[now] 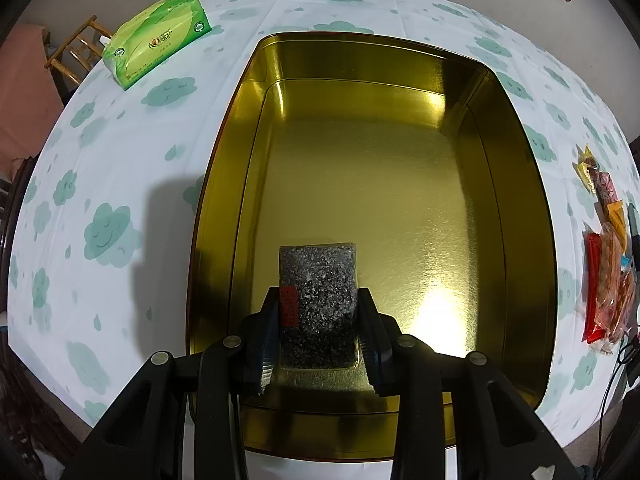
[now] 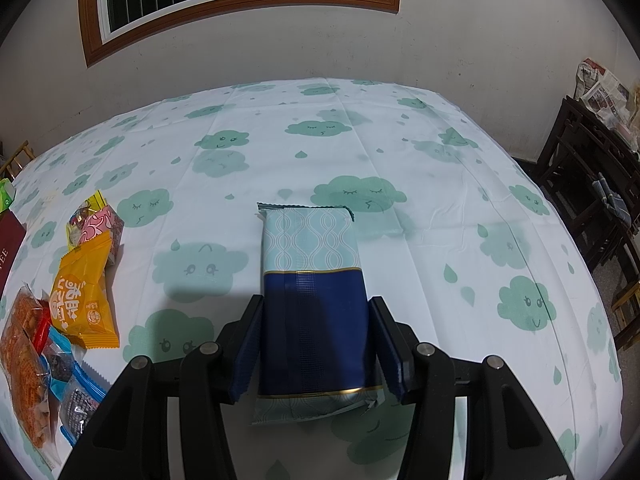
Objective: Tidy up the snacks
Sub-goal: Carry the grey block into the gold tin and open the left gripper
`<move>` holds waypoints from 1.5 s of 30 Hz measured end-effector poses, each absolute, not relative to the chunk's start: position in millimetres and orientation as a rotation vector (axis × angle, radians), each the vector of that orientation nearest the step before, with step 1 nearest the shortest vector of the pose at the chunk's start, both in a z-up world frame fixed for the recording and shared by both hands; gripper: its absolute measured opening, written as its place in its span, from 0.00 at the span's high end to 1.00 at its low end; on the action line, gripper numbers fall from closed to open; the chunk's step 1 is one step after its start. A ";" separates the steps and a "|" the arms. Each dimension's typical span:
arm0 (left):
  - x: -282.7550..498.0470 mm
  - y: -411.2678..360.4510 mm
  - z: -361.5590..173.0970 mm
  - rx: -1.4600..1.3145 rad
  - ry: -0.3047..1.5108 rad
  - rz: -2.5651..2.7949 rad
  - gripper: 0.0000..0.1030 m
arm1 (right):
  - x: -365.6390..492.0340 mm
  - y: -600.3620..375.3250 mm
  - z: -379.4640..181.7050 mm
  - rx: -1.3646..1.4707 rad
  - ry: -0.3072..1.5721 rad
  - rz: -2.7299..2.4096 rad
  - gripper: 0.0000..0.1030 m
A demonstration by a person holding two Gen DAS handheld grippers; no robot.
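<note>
Filling the gold tin (image 1: 248, 152) on the table (image 1: 100, 160) is under way: the left gripper (image 1: 318, 336) pinches a speckled packet (image 1: 318, 280) at its near edge; next, release. The right gripper (image 2: 316, 344) clamps a blue packet (image 2: 314, 280).

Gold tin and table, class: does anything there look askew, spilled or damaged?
Nothing stands out. The gold rectangular metal tin sits undented, a dark speckled snack packet lying flat inside. Loose wrapped snacks lie heaped on the cloud-print tablecloth, none visibly torn.
</note>
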State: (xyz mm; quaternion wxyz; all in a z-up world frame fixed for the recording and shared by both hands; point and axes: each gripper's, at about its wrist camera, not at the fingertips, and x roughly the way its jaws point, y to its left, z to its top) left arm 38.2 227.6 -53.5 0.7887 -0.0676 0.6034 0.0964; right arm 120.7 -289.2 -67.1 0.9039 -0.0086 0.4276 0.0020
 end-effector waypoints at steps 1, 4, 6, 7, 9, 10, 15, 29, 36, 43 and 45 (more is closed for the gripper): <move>38.4 227.6 -53.3 -0.144 1.300 0.208 0.68 | 120.7 -289.1 -67.1 -0.018 0.884 0.004 0.48; 38.3 226.8 -51.1 -0.135 1.291 0.210 0.66 | 120.7 -289.3 -67.2 -0.018 0.883 0.004 0.48; 37.7 226.4 -48.0 -0.127 1.277 0.218 0.59 | 120.8 -288.9 -67.0 -0.018 0.883 0.004 0.48; 37.3 225.8 -46.5 -0.122 1.269 0.220 0.57 | 120.7 -289.2 -67.2 -0.018 0.883 0.004 0.48; 36.3 223.8 -43.1 -0.103 1.257 0.224 0.56 | 120.7 -289.2 -67.3 -0.018 0.883 0.004 0.48; 35.7 222.0 -41.1 -0.090 1.250 0.228 0.55 | 120.7 -289.1 -67.2 -0.018 0.883 0.005 0.48; 32.4 215.5 -33.3 -0.046 1.218 0.241 0.51 | 120.9 -288.9 -67.0 -0.018 0.883 0.004 0.48; 18.3 201.9 -20.3 0.041 1.145 0.315 0.37 | 122.3 -289.8 -66.2 -0.023 0.891 0.000 0.50; 14.6 196.9 -18.1 0.043 1.117 0.320 0.26 | 122.5 -288.4 -65.5 0.001 0.911 -0.032 0.51; 10.7 196.8 -21.1 -0.013 1.108 0.315 0.17 | 118.1 -289.3 -54.6 0.062 0.905 -0.049 0.51; 8.5 195.7 -20.4 -0.022 1.103 0.310 0.17 | 117.1 -288.9 -50.0 0.072 0.904 -0.050 0.51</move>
